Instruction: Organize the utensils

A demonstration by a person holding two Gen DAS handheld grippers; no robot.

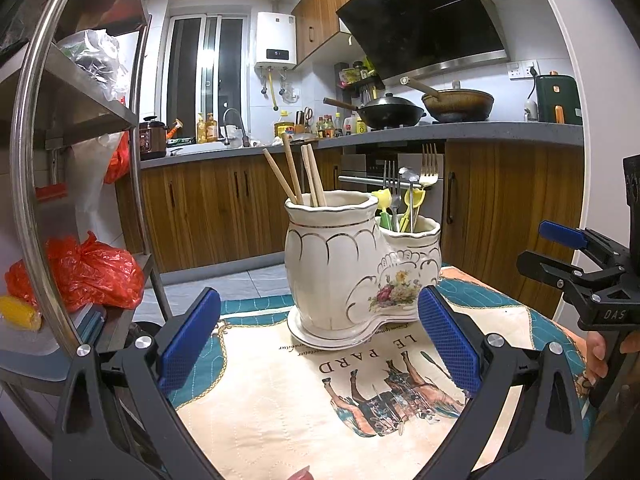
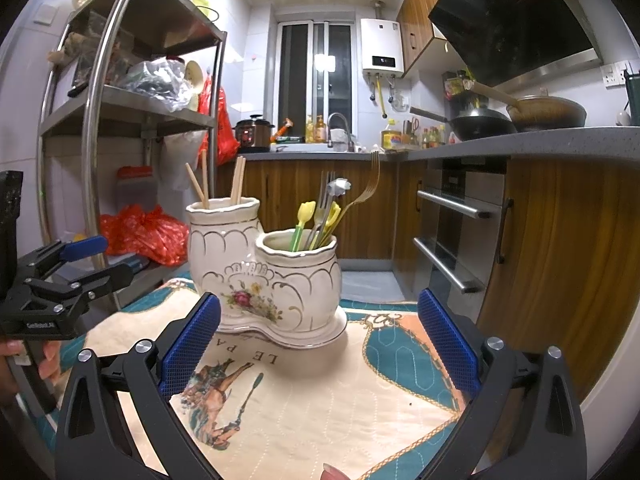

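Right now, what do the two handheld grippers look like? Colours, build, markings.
Both match: left gripper and right gripper have black angular plastic frames, silver screw heads, and blue textured fingers. White lettering marks the bodies: "DAS" partly visible on the right, "GenRobot.AI" on the left. No cables visible.

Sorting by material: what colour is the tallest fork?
Gold fork, clearest in the right wrist view.

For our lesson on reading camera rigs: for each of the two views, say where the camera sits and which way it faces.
Left wrist: sits on the left gripper, facing the ceramic holder from its tall-pot side; the right gripper and fingers show at right.
Right wrist: sits on the right gripper, facing the holder from its short-pot side; the left gripper shows at left.
Shared: holder, printed cloth, kitchen counter.
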